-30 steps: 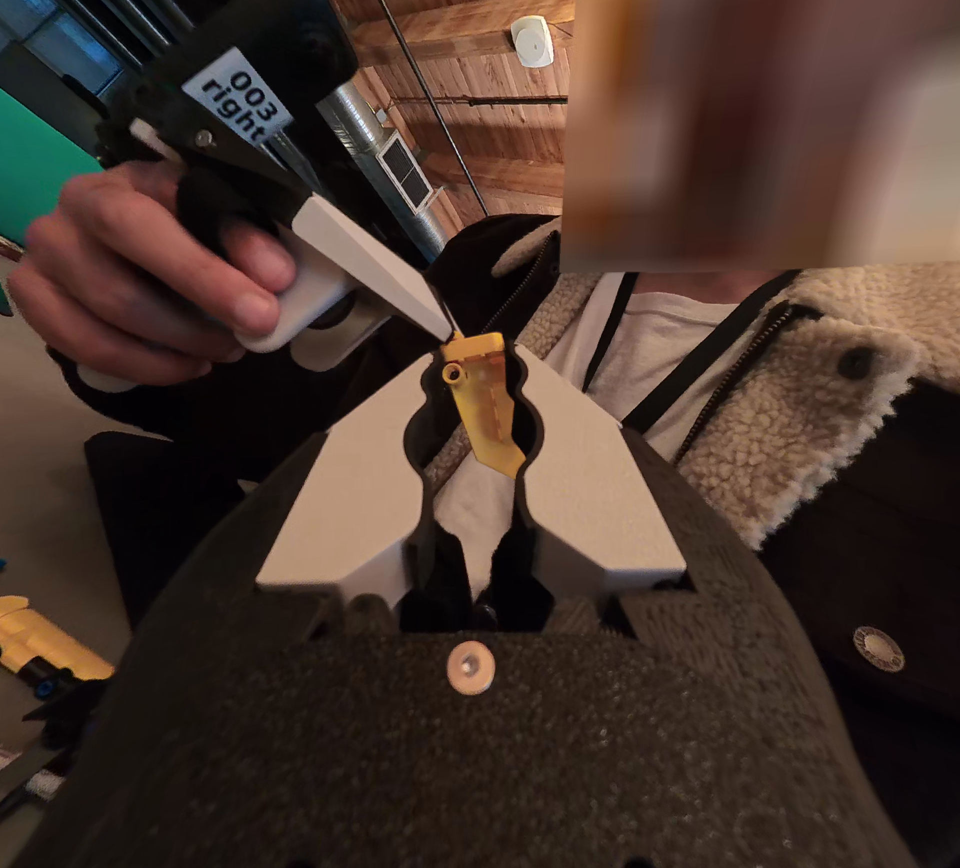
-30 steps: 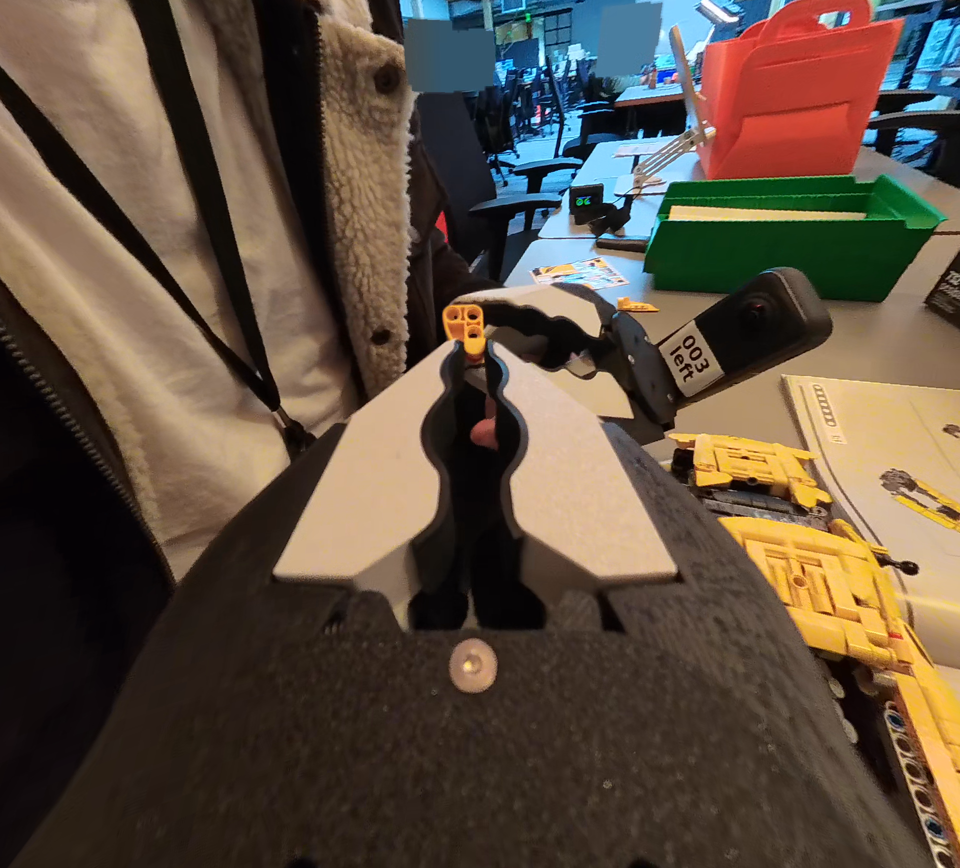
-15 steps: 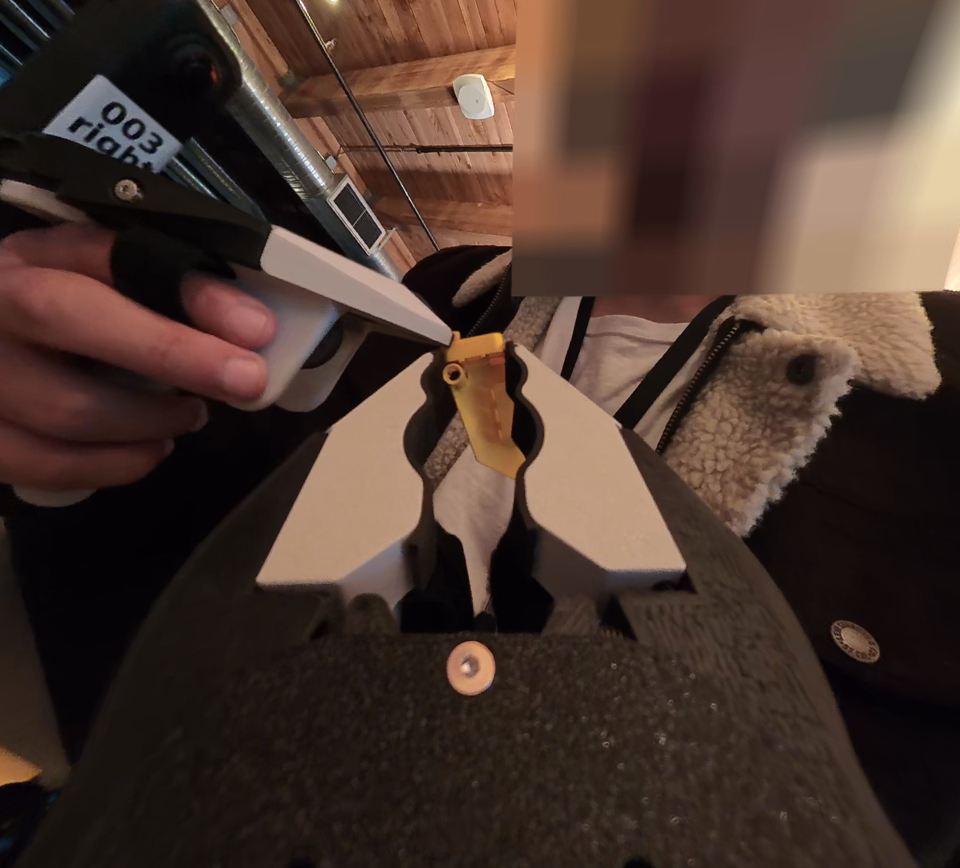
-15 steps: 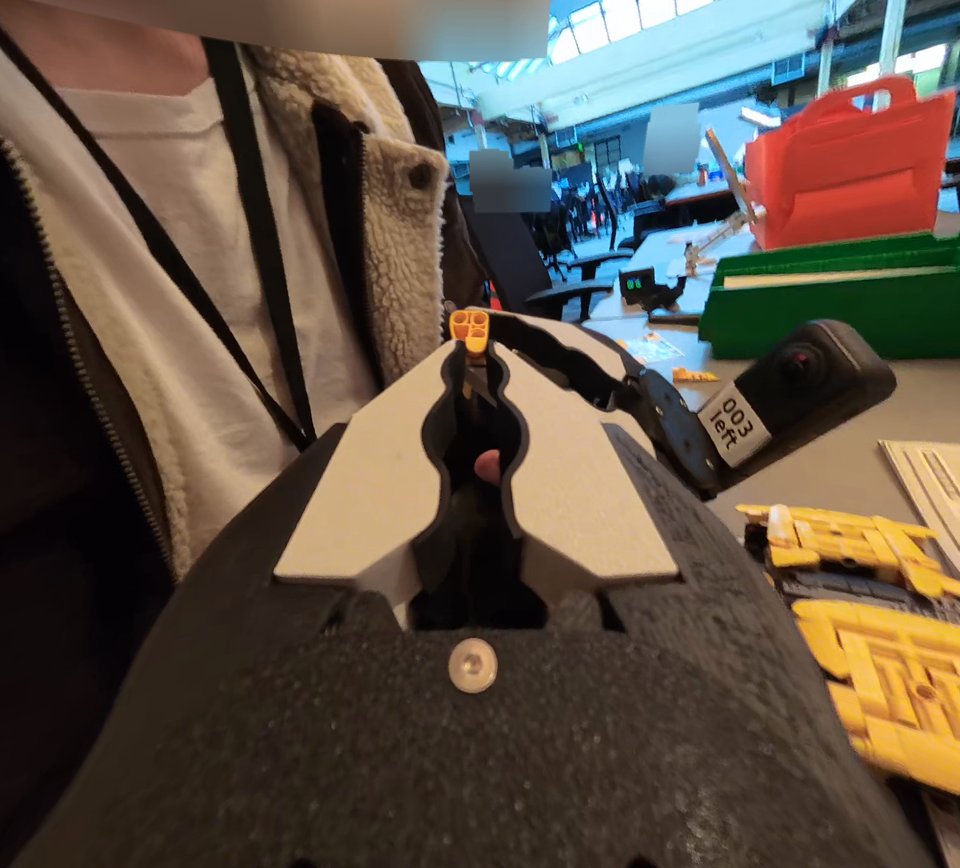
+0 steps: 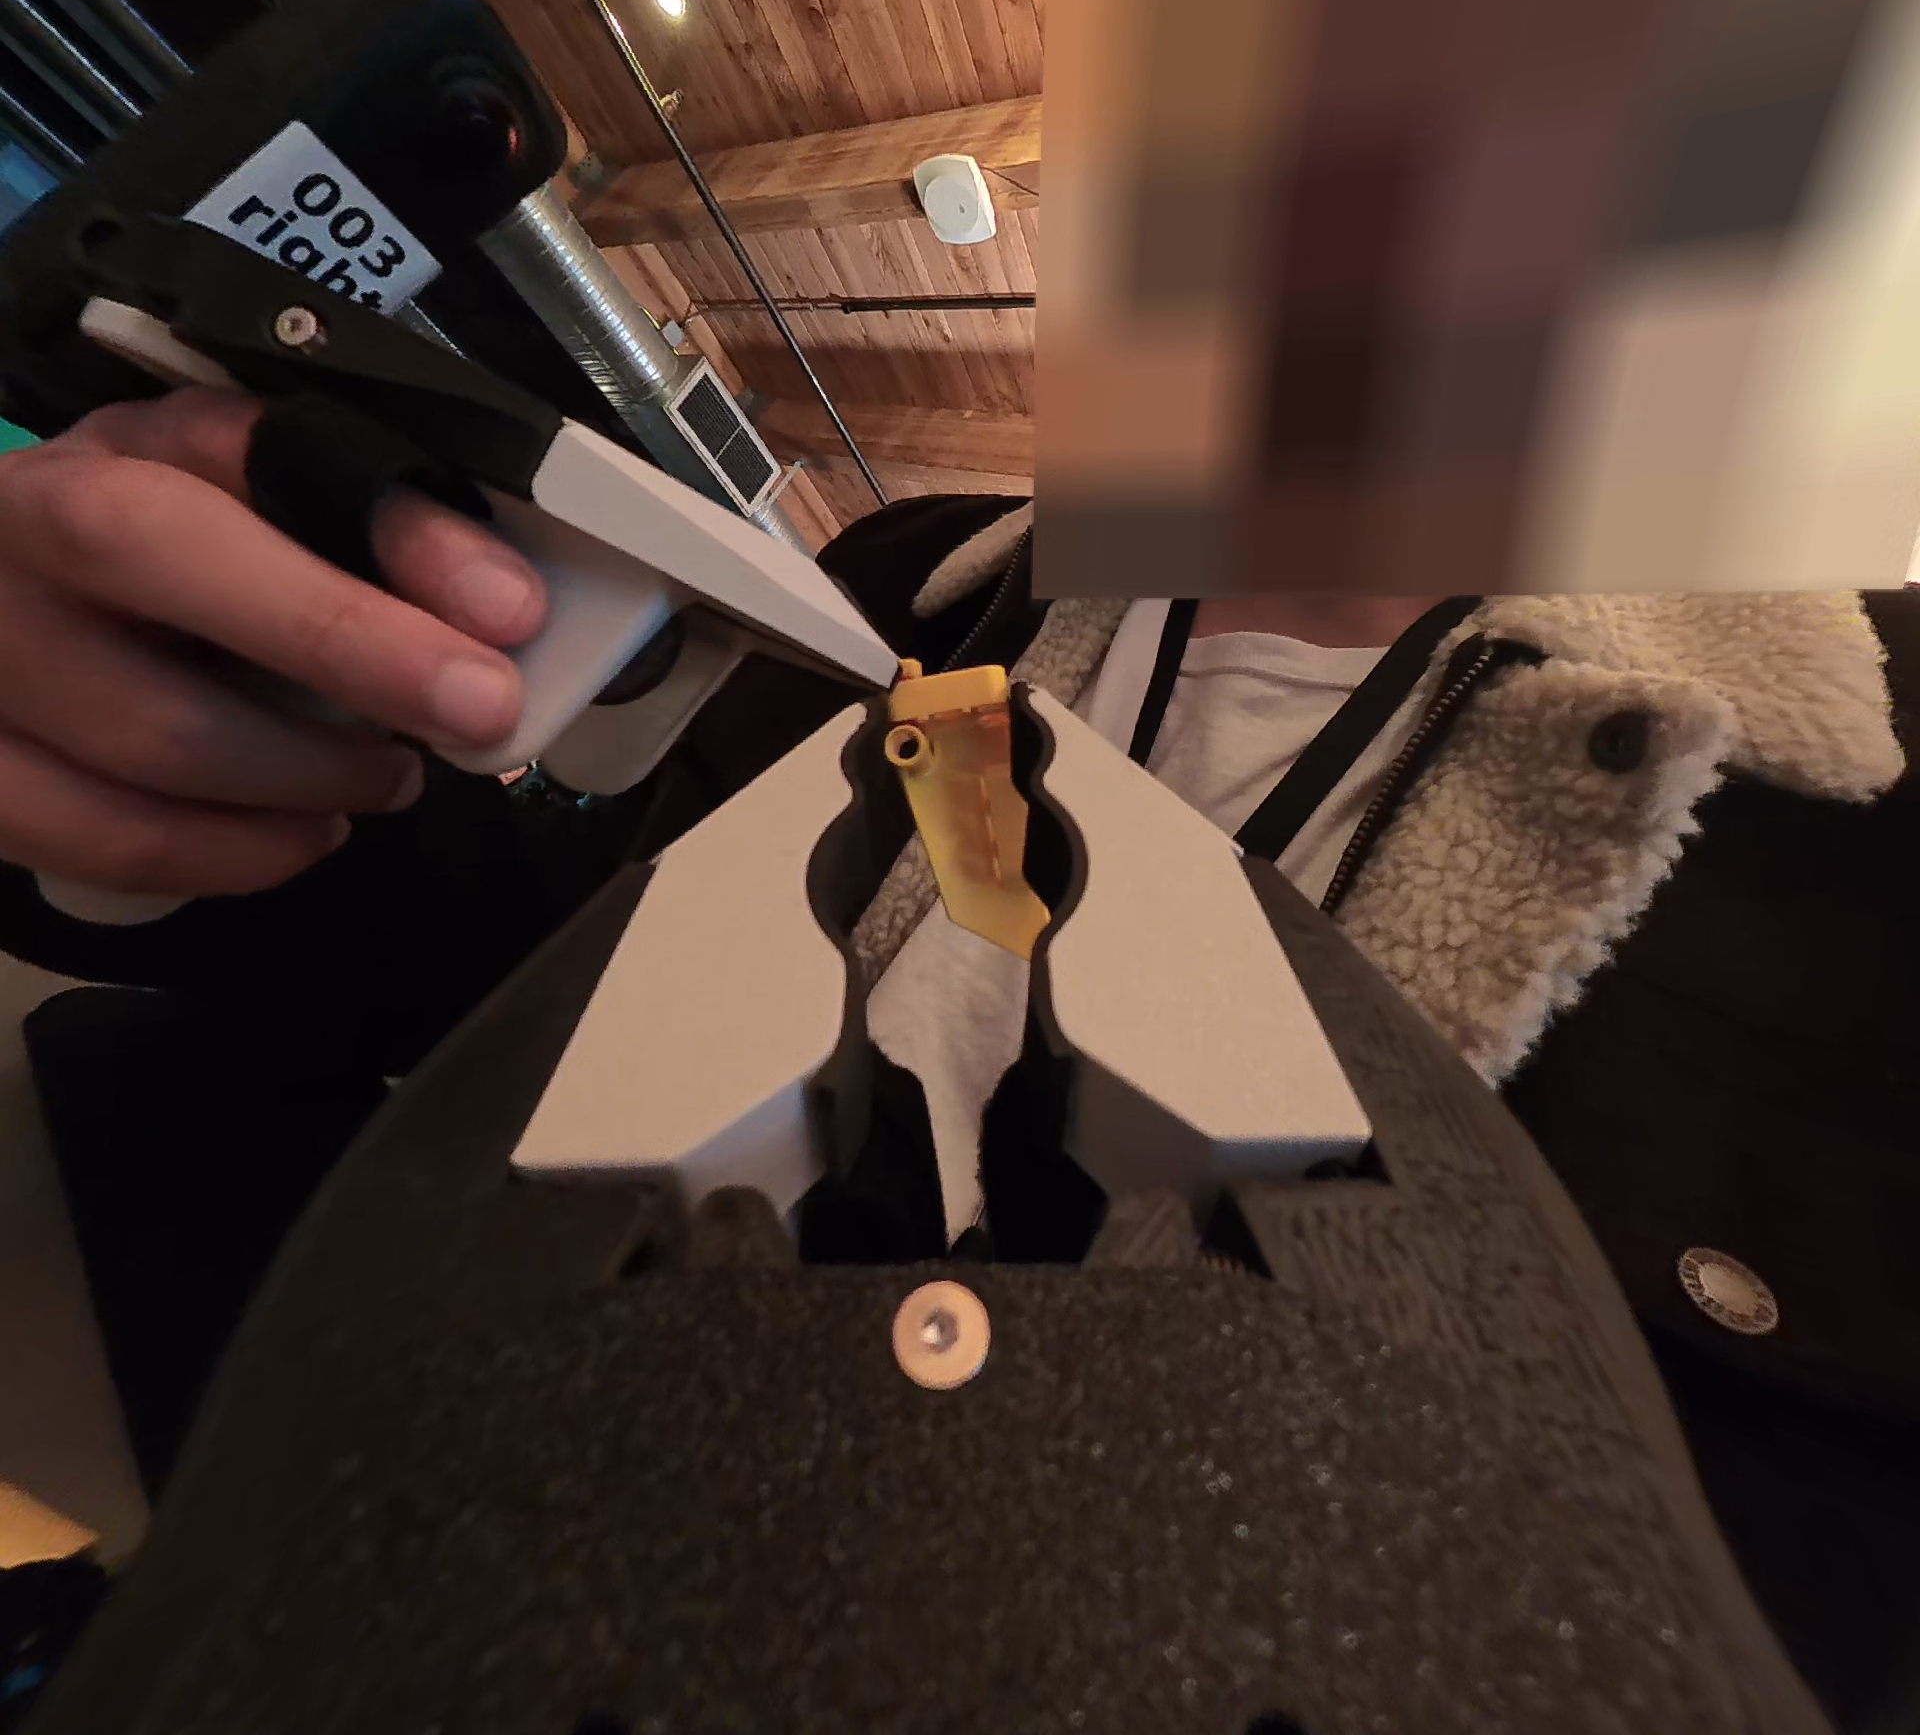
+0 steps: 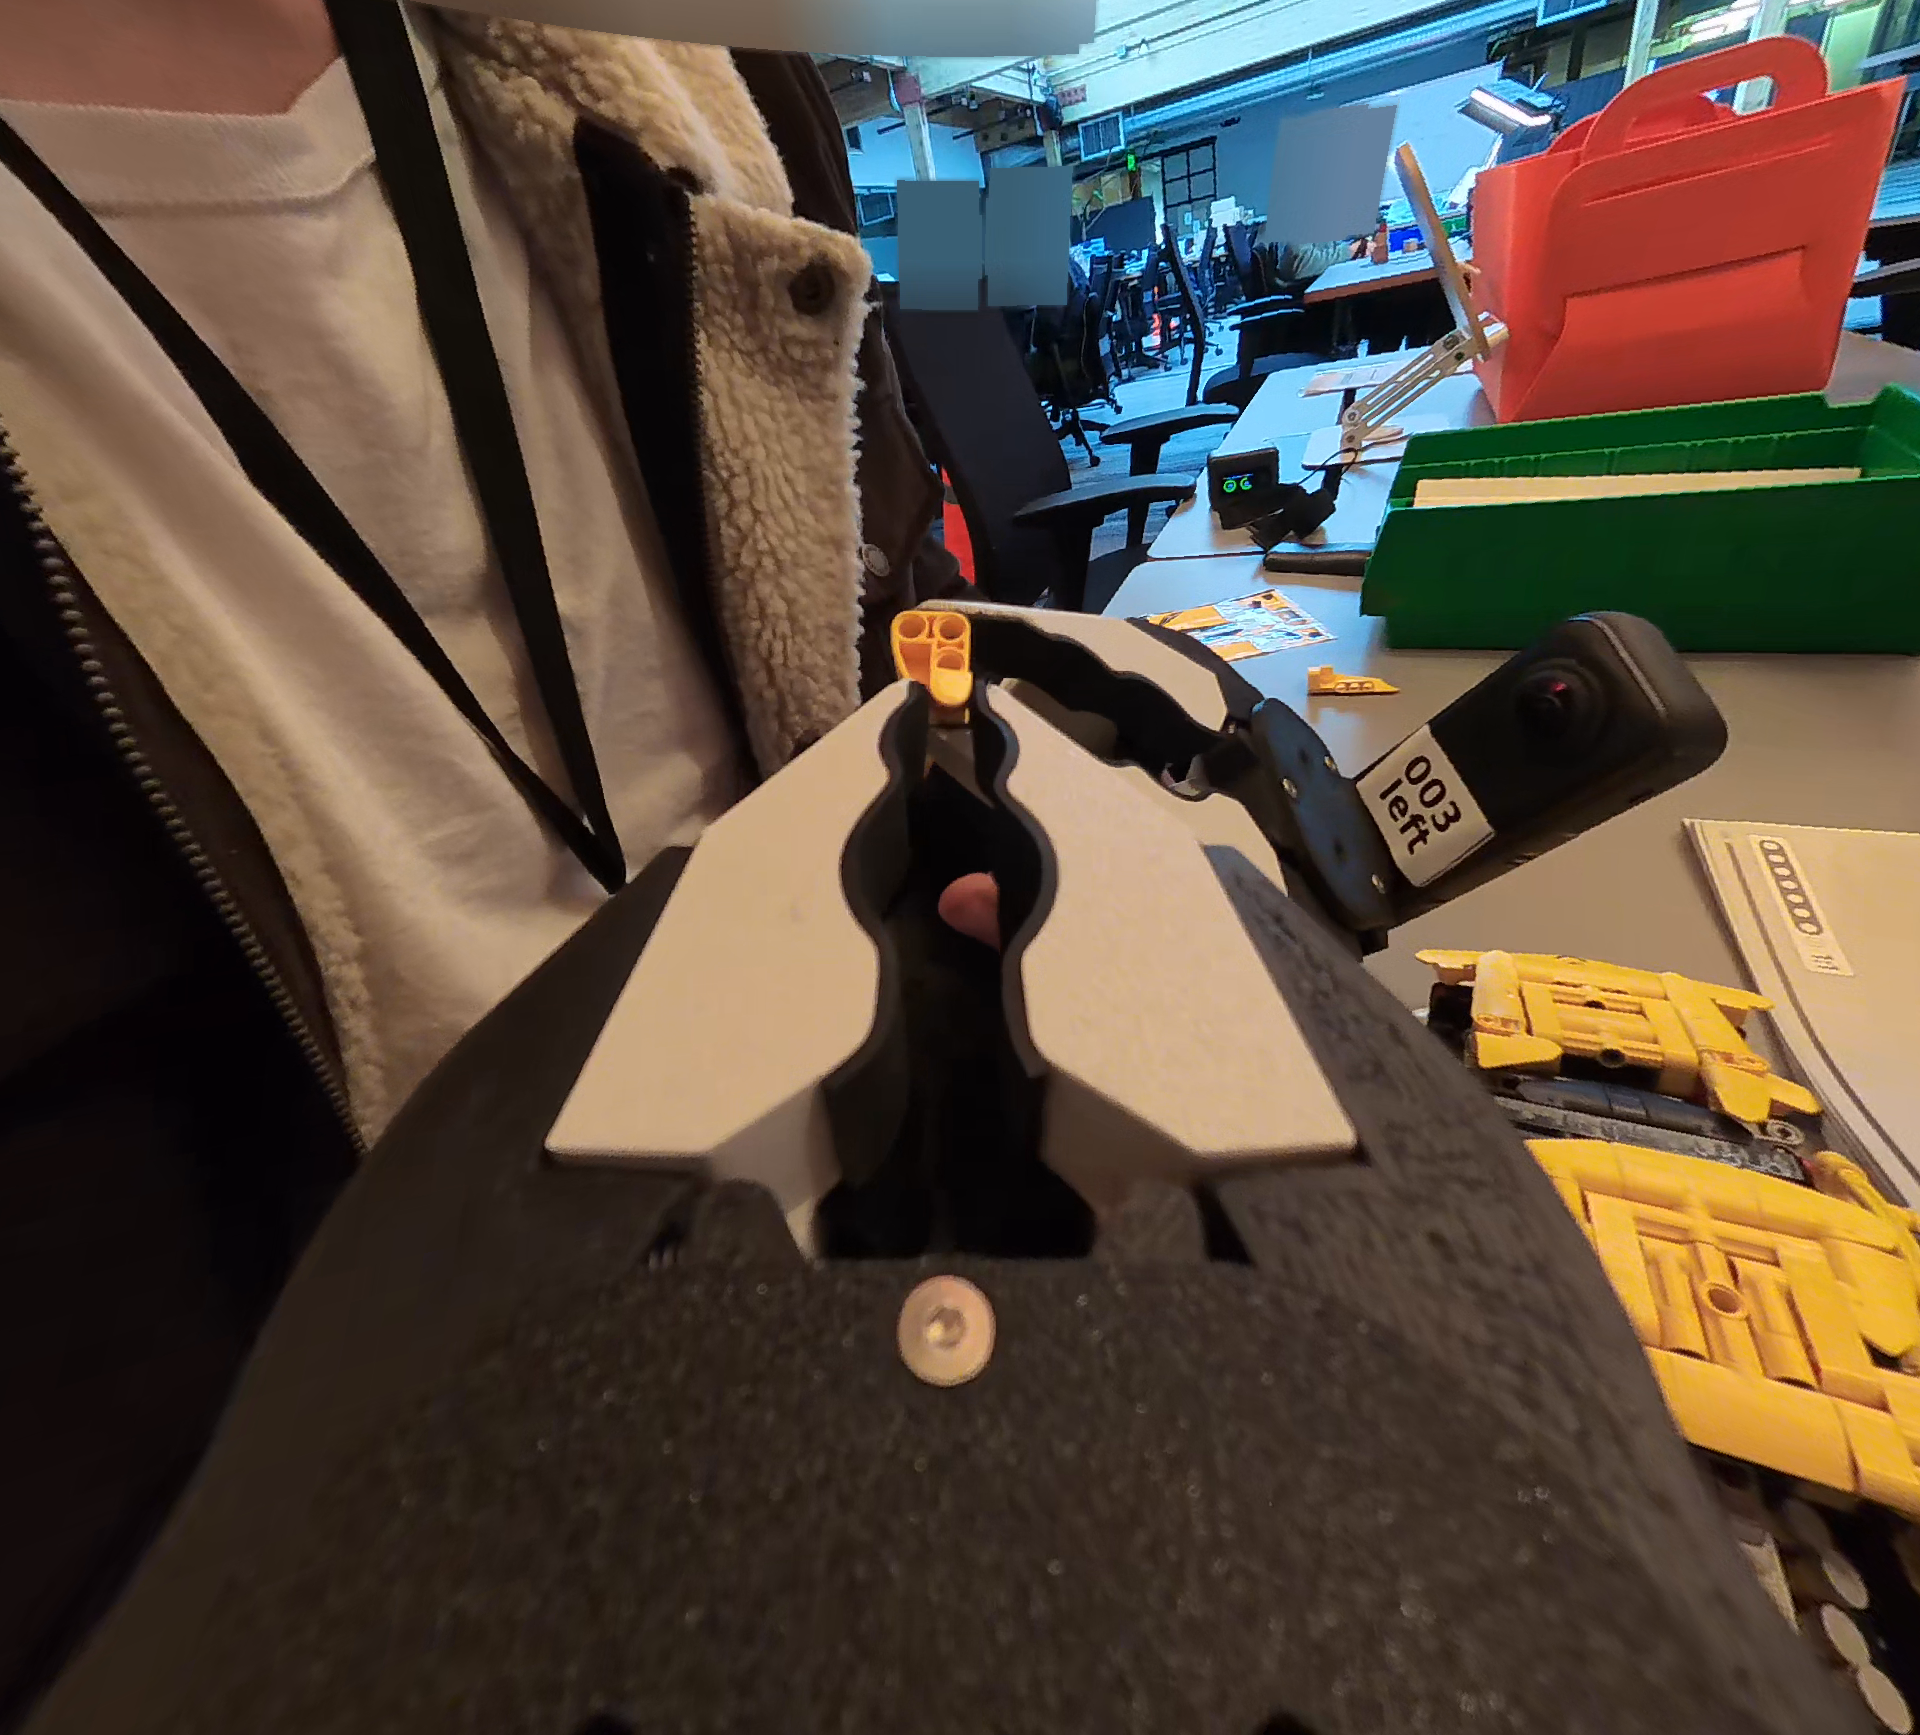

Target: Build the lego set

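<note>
The grey table (image 6: pixel 1558 750) stretches off to my right, carrying a green bin (image 6: pixel 1662 522) with an orange-red carrier bag (image 6: pixel 1662 251) behind it. Nearer me on the table lies the open instruction booklet (image 6: pixel 1829 958), and beside it the partly built yellow lego model (image 6: pixel 1745 1311), with a smaller yellow-and-black sub-assembly (image 6: pixel 1600 1041) just beyond it. A single small yellow piece (image 6: pixel 1349 680) sits alone farther out, near a printed sheet (image 6: pixel 1242 623).

I hold both tools up in front of my chest, close to my fleece-collared jacket (image 5: pixel 1507 802). My left tongs (image 5: pixel 948 719) are clamped on a yellow angled lego panel (image 5: pixel 971 812), which runs from the tips down along the inside of the right finger, its pin hole facing the camera. My right tongs (image 6: pixel 948 698) are pressed together on a small yellow lego pin connector (image 6: pixel 948 683), which pokes out past the tips. That connector meets the top corner of the panel, so the two pairs of tongs touch tip to tip, the right coming in from the side at an angle. In the left wrist view my right hand (image 5: pixel 208 646) wraps the handle of its tool.
</note>
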Demonstrator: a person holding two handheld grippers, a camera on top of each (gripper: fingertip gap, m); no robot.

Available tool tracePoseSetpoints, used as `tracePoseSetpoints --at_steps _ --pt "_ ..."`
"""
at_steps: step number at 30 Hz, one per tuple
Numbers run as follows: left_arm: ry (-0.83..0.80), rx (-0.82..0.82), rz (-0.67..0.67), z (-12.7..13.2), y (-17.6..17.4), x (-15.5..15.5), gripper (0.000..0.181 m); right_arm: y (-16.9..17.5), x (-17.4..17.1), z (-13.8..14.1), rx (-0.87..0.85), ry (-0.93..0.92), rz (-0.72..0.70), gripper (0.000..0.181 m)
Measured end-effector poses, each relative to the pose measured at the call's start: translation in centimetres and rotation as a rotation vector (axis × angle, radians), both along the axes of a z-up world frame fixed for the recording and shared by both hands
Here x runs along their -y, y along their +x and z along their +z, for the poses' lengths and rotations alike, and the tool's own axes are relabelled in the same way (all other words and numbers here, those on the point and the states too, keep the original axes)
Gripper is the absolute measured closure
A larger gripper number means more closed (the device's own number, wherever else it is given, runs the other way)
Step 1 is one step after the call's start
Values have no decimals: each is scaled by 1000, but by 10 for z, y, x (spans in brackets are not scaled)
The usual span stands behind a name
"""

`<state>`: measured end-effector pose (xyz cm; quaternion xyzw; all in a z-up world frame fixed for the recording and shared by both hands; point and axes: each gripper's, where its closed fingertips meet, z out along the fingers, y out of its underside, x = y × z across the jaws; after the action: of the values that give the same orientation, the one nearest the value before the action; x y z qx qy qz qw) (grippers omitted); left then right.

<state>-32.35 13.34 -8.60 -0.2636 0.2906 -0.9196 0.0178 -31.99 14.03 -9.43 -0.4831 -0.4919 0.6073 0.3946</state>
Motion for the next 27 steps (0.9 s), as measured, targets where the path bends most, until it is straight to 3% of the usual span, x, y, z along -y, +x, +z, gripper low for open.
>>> tracePoseSetpoints --at_steps 18,27 --pt "-6 9 8 2 -2 -2 159 -6 1 0 63 51 -31 165" --pt "-31 0 39 1 -1 -11 159 -6 -9 -4 146 215 -189 166"
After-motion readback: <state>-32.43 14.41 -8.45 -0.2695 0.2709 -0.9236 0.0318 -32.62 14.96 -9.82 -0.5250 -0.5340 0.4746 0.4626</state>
